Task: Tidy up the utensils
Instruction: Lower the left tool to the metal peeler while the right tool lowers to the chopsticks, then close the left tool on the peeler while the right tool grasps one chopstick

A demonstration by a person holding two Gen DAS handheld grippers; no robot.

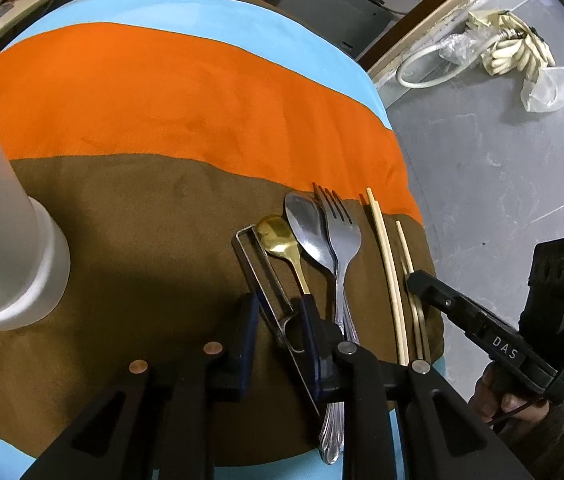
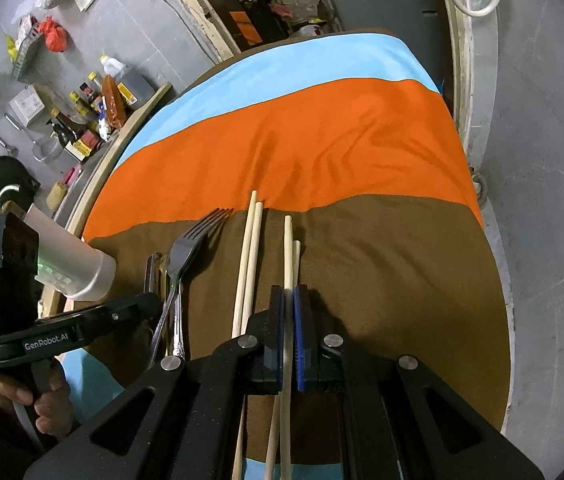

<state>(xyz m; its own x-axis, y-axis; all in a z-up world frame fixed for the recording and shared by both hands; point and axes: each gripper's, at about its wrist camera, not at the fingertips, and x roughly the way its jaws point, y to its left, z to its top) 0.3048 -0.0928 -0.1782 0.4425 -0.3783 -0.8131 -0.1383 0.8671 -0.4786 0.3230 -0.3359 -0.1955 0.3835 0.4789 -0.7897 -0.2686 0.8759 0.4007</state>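
Note:
On the brown part of the striped cloth lie a wire-framed metal tool [image 1: 260, 276], a gold spoon [image 1: 280, 242], a silver spoon [image 1: 307, 228], a fork [image 1: 341, 236] and two pairs of chopsticks [image 1: 387, 264]. My left gripper [image 1: 278, 312] is open, its fingers either side of the wire tool's handle and the gold spoon's handle. My right gripper [image 2: 289, 300] is shut on a chopstick [image 2: 288, 248] of the right pair; its partner [image 2: 297, 254] lies beside it. The other pair [image 2: 249, 252] and the fork [image 2: 190, 244] lie to its left.
A frosted white cup [image 1: 6, 216] stands at the left of the cloth, also seen in the right wrist view [image 2: 78, 260]. The round table's right edge [image 1: 421, 208] drops to a grey floor. A shelf with bottles [image 2: 94, 108] is beyond the table.

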